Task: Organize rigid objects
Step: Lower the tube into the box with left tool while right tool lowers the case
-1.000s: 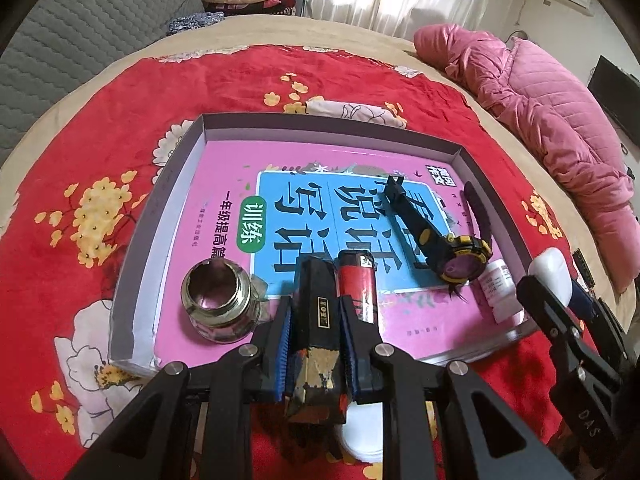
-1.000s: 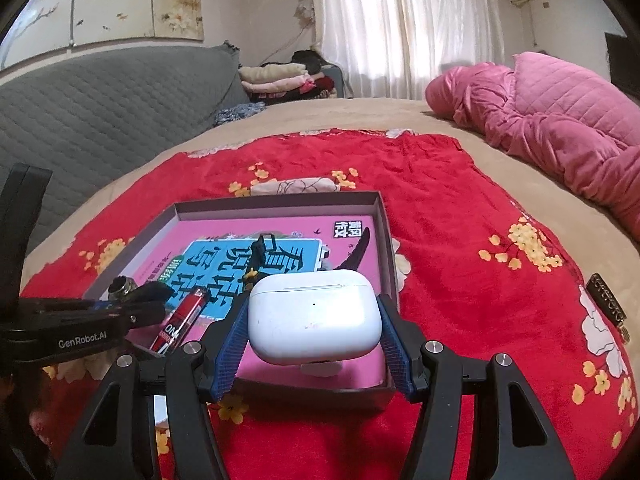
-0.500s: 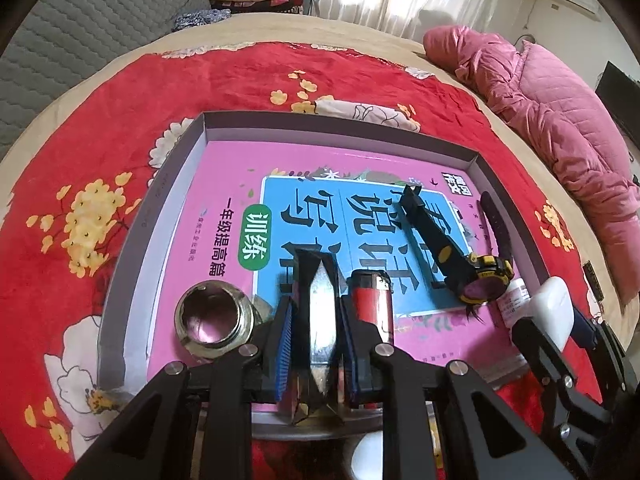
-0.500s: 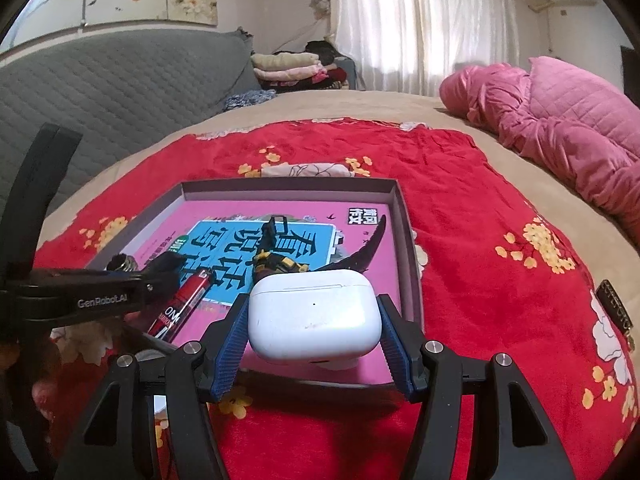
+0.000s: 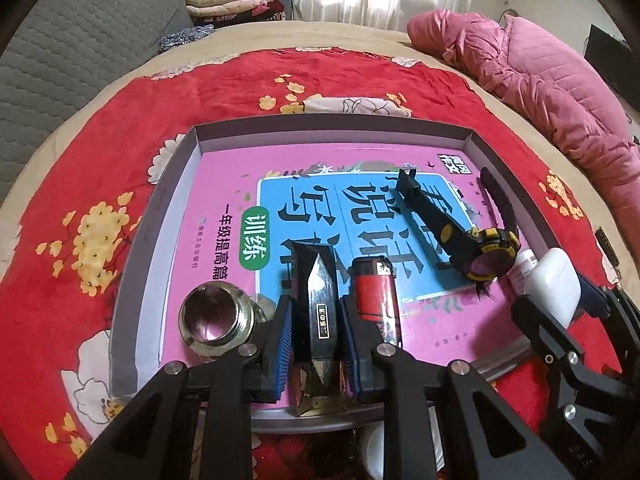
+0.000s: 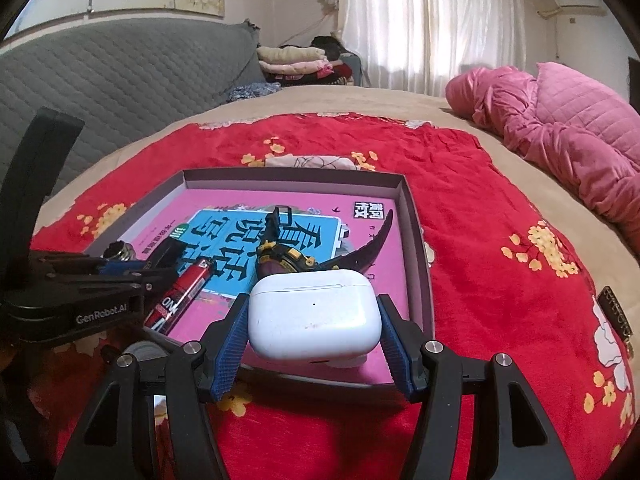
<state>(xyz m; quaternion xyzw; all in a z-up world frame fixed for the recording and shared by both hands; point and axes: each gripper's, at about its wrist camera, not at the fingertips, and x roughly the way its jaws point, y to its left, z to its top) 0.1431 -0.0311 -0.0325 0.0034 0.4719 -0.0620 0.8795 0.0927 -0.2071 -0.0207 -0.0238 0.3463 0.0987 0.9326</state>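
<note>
Currently left gripper (image 5: 316, 330) fingers clamp a black wedge block (image 5: 318, 312) at lower centre over the tray (image 5: 332, 134), right gripper (image 6: 314, 334) fingers grip the white earbud case (image 6: 314, 314) lower centre.

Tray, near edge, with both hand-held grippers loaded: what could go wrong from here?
1. The left hand-held gripper holds a dark wedge squeezed between the metal fitting and the lighter; setting it down may knock either.
2. The right hand-held gripper grips the smooth earbud case above the tray rim; it could slip, or land on the watch.
</note>
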